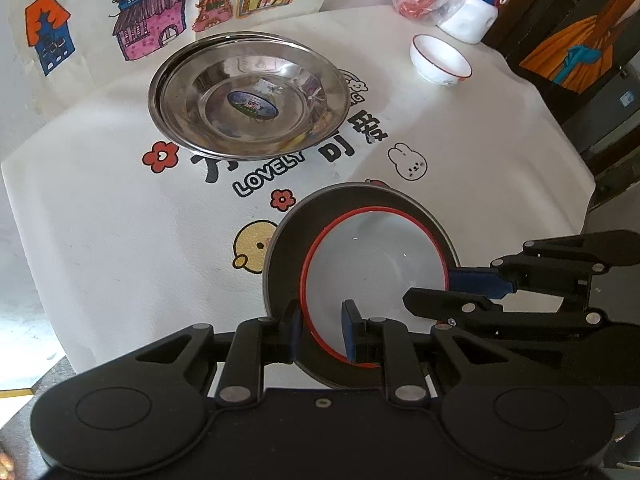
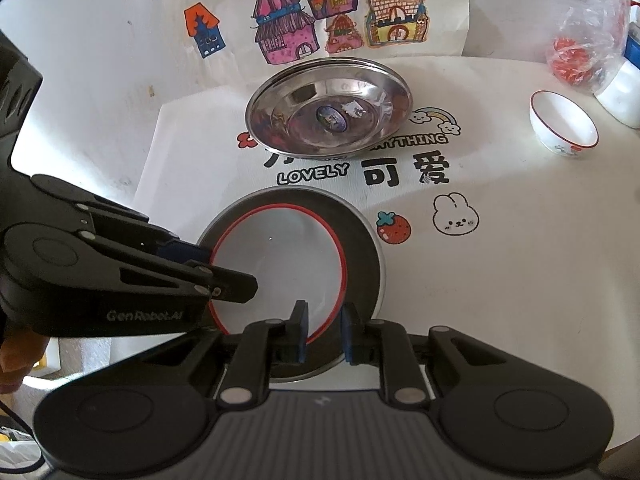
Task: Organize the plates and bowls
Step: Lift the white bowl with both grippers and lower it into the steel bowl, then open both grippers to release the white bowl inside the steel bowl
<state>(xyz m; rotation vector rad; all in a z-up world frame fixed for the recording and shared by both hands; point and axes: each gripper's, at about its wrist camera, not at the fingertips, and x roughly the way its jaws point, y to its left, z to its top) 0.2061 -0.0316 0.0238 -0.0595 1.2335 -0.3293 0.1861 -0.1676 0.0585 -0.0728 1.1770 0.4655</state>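
Both grippers are clamped on the same rim. Your left gripper [image 1: 322, 330] has its blue pads either side of the red-rimmed white bowl [image 1: 372, 264] at its near edge, closed on it. Your right gripper [image 2: 324, 334] does the same on its own near edge, one pad inside the bowl, one outside, so it is a two-point hold from adjacent sides.

The bowl sits inside the dark grey plate [image 1: 288, 240], on the printed tablecloth [image 1: 120, 240], front of the table.

I judge the step as lifting or seating this bowl. To do it well:
- Keep both wrists at matching heights; uneven lift twists a glazed rim out of thin pads.
- Don't squeeze harder, ceramic slips rather than gives.
- Watch whether the plate comes with it; I can't tell if either outer pad also catches the plate lip.
- Move slowly and vertically first, clear the plate wall, then translate.

Further out: the steel dishes [image 1: 248, 96] sit stacked at the centre back, and the small white bowl [image 1: 440, 60] stands far right, well apart, the likely nesting partner.
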